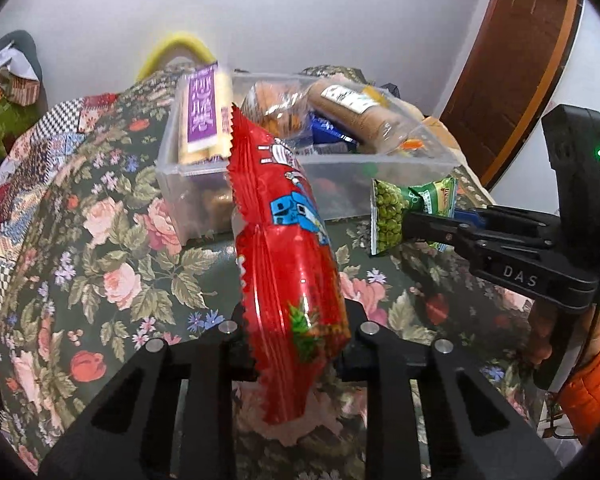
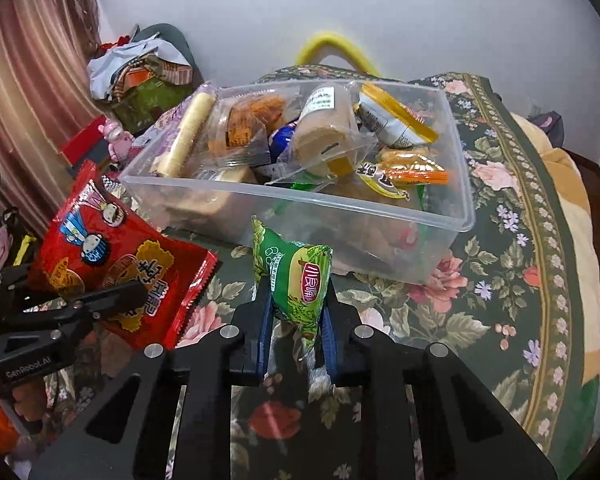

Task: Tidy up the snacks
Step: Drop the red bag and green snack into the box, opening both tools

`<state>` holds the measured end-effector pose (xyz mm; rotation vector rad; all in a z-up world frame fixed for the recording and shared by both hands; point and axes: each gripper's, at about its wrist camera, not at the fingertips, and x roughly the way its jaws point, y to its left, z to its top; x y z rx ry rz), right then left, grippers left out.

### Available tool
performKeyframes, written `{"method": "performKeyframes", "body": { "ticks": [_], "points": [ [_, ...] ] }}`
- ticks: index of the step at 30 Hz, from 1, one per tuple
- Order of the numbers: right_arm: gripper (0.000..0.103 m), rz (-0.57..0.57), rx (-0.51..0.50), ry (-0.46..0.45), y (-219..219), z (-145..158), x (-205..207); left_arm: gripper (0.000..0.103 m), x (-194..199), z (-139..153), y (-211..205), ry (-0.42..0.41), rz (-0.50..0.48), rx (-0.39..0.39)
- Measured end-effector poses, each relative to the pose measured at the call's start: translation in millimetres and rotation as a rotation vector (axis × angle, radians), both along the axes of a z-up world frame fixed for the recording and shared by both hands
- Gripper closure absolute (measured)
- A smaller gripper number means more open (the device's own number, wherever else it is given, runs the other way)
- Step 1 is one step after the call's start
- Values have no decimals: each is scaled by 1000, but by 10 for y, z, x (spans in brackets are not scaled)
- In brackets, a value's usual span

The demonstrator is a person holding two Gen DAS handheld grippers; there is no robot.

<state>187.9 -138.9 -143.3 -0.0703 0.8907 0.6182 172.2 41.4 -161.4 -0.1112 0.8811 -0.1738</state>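
Glossy crinkled red foil snack bag; glossy green plastic pea packet; clear smooth plastic storage box; matt black plastic left hand-held gripper, right hand-held gripper; floral printed cloth on the desk, at 3 o'clock.

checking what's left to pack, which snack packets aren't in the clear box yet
Two: the red packet clamped in the left gripper and the green pea packet clamped in the right gripper. All the others lie inside the clear box.

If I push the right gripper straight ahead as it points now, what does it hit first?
Most likely the near wall of the clear plastic bin, and the green pea packet held in the right gripper would touch first. Depth is hard to judge through the fisheye.
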Motion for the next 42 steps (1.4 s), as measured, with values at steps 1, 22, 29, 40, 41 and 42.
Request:
{"method": "performKeyframes", "body": {
  "ticks": [1, 22, 29, 40, 41, 42],
  "points": [
    [84, 0, 2, -4, 3, 10, -6, 79, -34, 42, -15, -10, -2, 0],
    [84, -90, 66, -152, -385, 569, 108, 79, 317, 834, -131, -221, 23, 59],
    [84, -121, 53, -155, -399, 551, 362, 79, 739, 790, -129, -214, 41, 25],
    [83, -130, 30, -137, -349, 418, 663, 79, 1334, 487, -209, -126, 43, 8],
    [83, -128, 28, -136, -338, 412, 685, 79, 1361, 450, -202, -115, 46, 11],
    [83, -125, 26, -134, -325, 403, 708, 79, 1374, 413, -214, -104, 47, 15]
  ]
}}
